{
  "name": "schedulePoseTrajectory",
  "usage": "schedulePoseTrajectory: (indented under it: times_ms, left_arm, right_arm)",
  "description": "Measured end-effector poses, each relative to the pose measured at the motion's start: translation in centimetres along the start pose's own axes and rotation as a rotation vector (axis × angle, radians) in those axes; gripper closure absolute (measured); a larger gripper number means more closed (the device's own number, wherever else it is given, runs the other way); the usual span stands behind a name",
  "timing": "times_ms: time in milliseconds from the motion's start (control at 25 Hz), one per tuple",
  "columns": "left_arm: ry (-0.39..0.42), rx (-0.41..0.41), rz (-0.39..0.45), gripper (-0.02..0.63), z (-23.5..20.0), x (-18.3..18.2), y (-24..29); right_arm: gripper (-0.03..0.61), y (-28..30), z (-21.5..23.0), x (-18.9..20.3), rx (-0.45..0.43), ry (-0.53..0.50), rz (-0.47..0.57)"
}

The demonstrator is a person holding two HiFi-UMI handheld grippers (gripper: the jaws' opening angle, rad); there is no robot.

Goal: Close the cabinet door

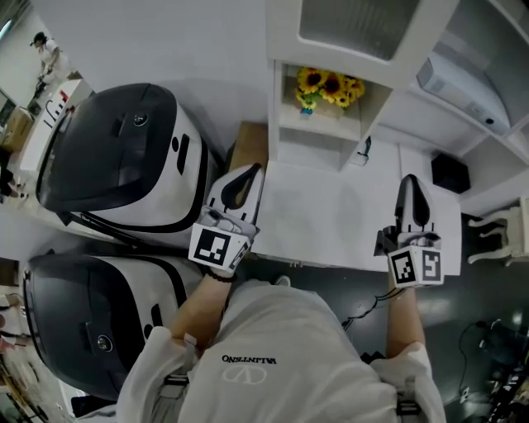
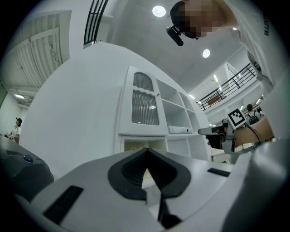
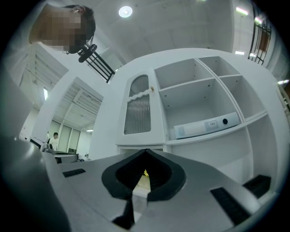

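The white cabinet (image 1: pixel 388 99) stands before me. Its arched door with ribbed glass (image 1: pixel 357 25) (image 2: pixel 145 100) (image 3: pixel 137 108) lies flush with the frame, a small knob (image 3: pixel 152 89) at its edge. Under the door an open compartment holds yellow sunflowers (image 1: pixel 329 86). My left gripper (image 1: pixel 254 170) (image 2: pixel 147 151) hovers over the white counter (image 1: pixel 331 219), left of that compartment, shut and holding nothing. My right gripper (image 1: pixel 409 180) (image 3: pixel 145 152) hangs further right above the counter, jaws together, nothing between them. Both point at the cabinet without touching it.
Two large black-and-white domed machines (image 1: pixel 124 157) (image 1: pixel 91 326) stand close at the left. A white device (image 1: pixel 463 87) (image 3: pixel 206 125) lies on an open shelf. A black box (image 1: pixel 450 173) sits right of the counter, a white chair (image 1: pixel 500 235) beyond it. Cables trail on the dark floor (image 1: pixel 488 347).
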State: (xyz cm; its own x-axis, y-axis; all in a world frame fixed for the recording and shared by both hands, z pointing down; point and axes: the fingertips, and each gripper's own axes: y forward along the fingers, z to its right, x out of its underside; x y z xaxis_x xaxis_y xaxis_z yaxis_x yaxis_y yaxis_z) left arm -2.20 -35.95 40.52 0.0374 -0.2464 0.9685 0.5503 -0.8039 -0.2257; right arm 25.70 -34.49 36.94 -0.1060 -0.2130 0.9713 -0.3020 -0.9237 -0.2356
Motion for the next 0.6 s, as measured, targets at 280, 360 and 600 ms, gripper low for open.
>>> schedulePoseTrajectory:
  times_ms: [280, 360, 600]
  left_arm:
    - [-0.021, -0.001, 0.003, 0.612, 0.41, -0.01, 0.11]
    - [-0.029, -0.003, 0.007, 0.612, 0.42, -0.1, 0.17]
    - [-0.039, -0.004, 0.006, 0.612, 0.49, 0.04, 0.44]
  right_arm:
    - [0.571, -0.51, 0.23, -0.21, 0.005, -0.012, -0.001]
    - [0.571, -0.61, 0.27, -0.23, 0.004, -0.012, -0.004]
    - [0.571, -0.56, 0.32, -0.1, -0.002, -0.013, -0.015]
